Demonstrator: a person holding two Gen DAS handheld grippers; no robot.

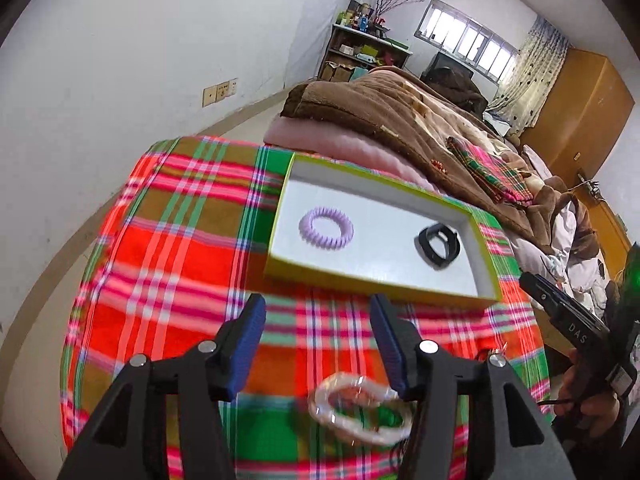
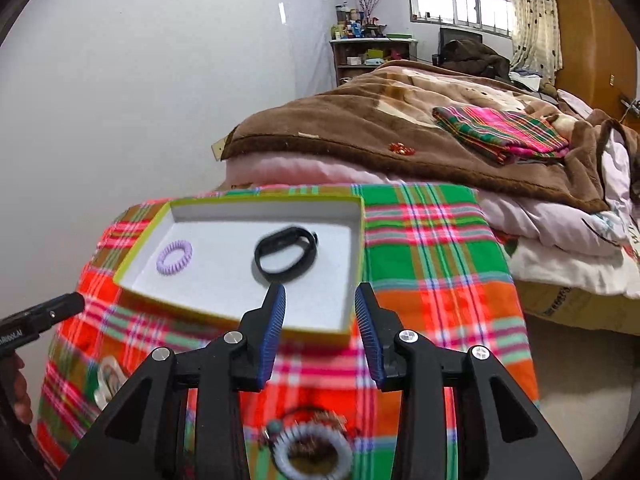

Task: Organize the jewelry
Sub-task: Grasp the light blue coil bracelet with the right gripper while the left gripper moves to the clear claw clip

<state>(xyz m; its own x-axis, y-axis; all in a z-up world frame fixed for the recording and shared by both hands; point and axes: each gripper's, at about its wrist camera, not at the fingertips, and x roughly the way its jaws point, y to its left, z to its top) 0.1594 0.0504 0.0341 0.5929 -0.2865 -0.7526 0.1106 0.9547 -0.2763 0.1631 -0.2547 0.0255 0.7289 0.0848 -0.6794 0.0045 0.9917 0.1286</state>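
Both claws are seen apart with nothing between them: left claw [image 1: 318, 344], right claw [image 2: 320, 336]. Inside the box [image 1: 372, 282] on the plaid cloth [image 1: 168, 264], a purple hair tie [image 1: 326, 228] and black band [image 1: 438, 246] are found.

A plaid-covered counter [image 2: 432, 240] carries an open box [image 2: 152, 232] far left, a clear bracelet [image 1: 360, 408] and a beaded bracelet [image 2: 312, 448] nearer.

- It was a lived-in home bedroom.
- A bed under a brown fleece blanket [image 2: 360, 120] filled it.
- A cluttered wooden shelf [image 2: 372, 54] stood beside a curtained window [image 2: 460, 4].
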